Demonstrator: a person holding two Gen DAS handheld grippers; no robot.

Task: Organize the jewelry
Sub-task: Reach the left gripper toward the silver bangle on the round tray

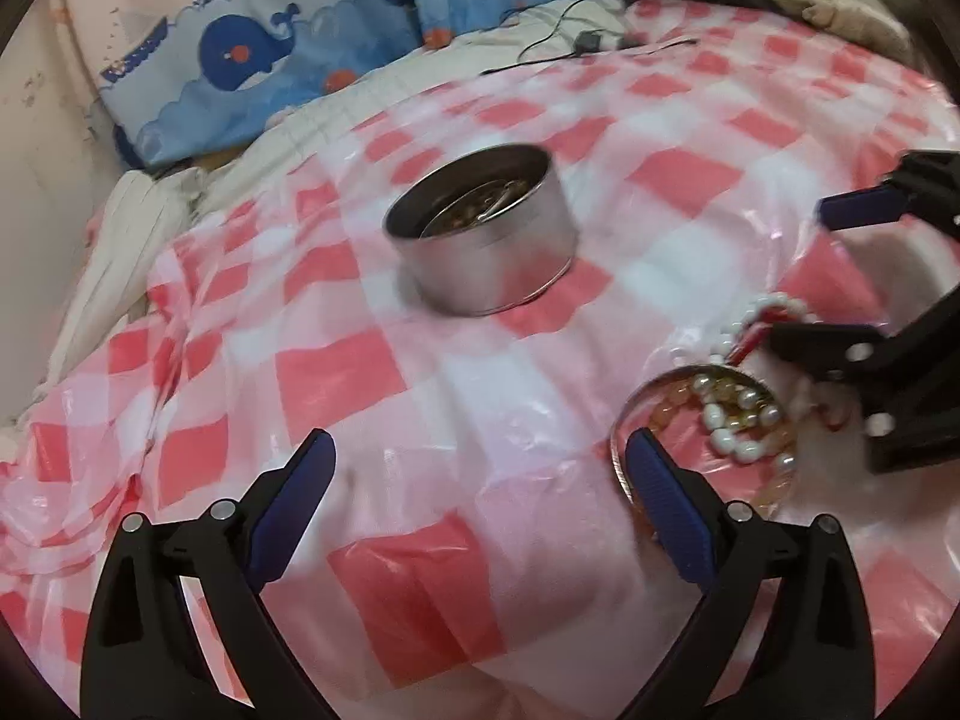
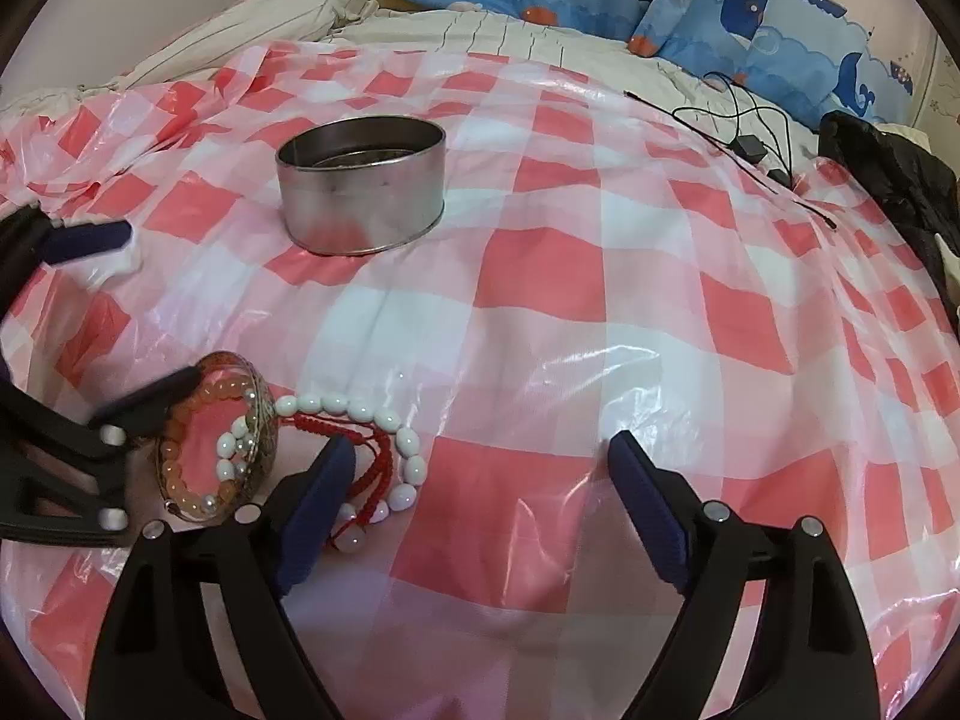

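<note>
My left claw [image 1: 480, 495] stands with its pads apart over the red-and-white checked plastic sheet [image 1: 372, 372] spread on the bed, nothing between them. My right claw [image 2: 480, 495] is likewise spread wide, gripping nothing.

The jewelry lies in a heap between the two claws: just beyond my left claw's right-hand pad, and just beyond and partly behind my right claw's left-hand pad. A white bead bracelet [image 2: 384, 420] of smooth oval beads, strung on knotted red cord [image 2: 372, 456], lies flat in an open curve, its long axis running from the bangle across toward my right claw. One end of it rests inside a wide patterned bangle [image 2: 264, 420], round and glossy, which lies tilted on its rim. An orange translucent bead bracelet [image 2: 180, 474] sits within that bangle.

A round metal tin [image 2: 363, 192], lidless and upright, with dull brushed walls, stands well ahead of both claws. The left view looks down into it and shows gold-toned pieces [image 1: 474, 216] too blurred to identify; the right view shows only the wall and a sliver of the inside.

Whale-print pillows [image 2: 750, 6] and black cables [image 2: 744, 126] lie beyond the sheet.
</note>
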